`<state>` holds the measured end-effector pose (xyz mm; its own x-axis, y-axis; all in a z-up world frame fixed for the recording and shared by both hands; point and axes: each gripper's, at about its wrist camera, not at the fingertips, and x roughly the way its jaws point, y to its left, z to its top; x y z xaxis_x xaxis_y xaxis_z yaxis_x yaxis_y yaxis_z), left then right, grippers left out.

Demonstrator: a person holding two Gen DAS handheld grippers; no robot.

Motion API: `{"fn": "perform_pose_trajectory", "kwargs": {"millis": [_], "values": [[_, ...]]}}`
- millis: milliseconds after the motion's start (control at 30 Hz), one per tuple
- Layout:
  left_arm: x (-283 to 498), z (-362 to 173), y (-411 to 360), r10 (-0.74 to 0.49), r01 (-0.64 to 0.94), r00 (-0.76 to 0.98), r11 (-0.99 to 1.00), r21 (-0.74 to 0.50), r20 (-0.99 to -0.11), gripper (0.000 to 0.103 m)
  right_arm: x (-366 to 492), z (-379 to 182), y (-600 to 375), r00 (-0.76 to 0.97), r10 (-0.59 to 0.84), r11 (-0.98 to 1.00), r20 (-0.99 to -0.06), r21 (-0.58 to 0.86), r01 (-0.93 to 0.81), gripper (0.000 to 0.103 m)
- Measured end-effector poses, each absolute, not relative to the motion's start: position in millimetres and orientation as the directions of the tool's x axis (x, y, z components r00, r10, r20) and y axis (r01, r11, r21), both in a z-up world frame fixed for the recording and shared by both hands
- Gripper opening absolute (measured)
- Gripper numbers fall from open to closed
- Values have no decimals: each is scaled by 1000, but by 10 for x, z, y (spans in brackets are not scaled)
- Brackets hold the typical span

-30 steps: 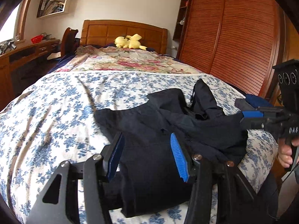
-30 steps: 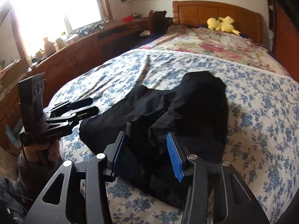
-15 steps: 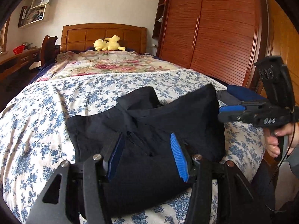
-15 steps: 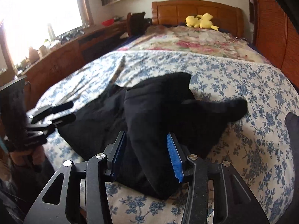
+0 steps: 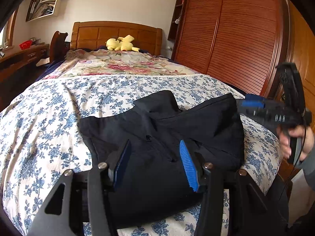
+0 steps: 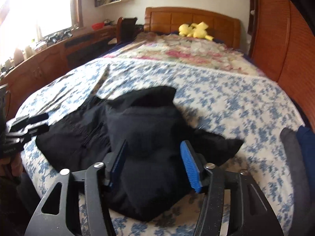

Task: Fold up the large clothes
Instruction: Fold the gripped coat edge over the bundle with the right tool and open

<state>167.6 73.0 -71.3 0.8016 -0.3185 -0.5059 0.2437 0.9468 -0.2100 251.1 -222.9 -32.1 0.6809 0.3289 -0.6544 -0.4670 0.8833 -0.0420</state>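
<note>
Crosswise, black garment (image 5: 163,129) bunched on floral bedspread (image 5: 39,122)

a yellow plush toy (image 5: 121,43) lies by the wooden headboard (image 5: 116,34), beside a slatted wardrobe (image 5: 234,37)

black garment (image 5: 163,129) on floral bed (image 5: 49,106)
</note>
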Motion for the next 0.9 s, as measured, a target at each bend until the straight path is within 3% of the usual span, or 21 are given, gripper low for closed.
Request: {"fn": "perform_pose_trajectory", "kwargs": {"millis": [67, 300, 333, 367, 433, 667, 900], "values": [[1675, -712, 716, -319, 245, 801, 947, -207, -507, 50, 2618, -203, -2253, 689, 334, 882, -643, -44, -469, 75], [1676, -719, 729, -312, 240, 799, 949, -203, -514, 50, 3159, -371, -2056, 533, 325, 840, -782, -21, -543, 74], [1667, -720, 742, -310, 238, 799, 950, -204, -514, 50, 3197, -432, -2043, 508, 320, 835, -800, -14, -549, 63], [1657, -724, 751, -309, 236, 800, 950, -203, -515, 50, 3235, -493, -2022, 474, 322, 826, -819, -1, -563, 39], [1617, -734, 791, -300, 225, 801, 953, -204, -519, 50, 3221, -547, -1977, 455, 331, 810, -827, 2, -586, 8], [1298, -813, 984, -237, 146, 803, 968, -204, -547, 50, 3011, -188, -1323, 480, 461, 719, -746, -3, -695, 5], [801, -981, 1292, -139, 28, 792, 981, -192, -595, 50, 2586, -71, -251, 372, 611, 552, -699, 39, -833, 5]]}}
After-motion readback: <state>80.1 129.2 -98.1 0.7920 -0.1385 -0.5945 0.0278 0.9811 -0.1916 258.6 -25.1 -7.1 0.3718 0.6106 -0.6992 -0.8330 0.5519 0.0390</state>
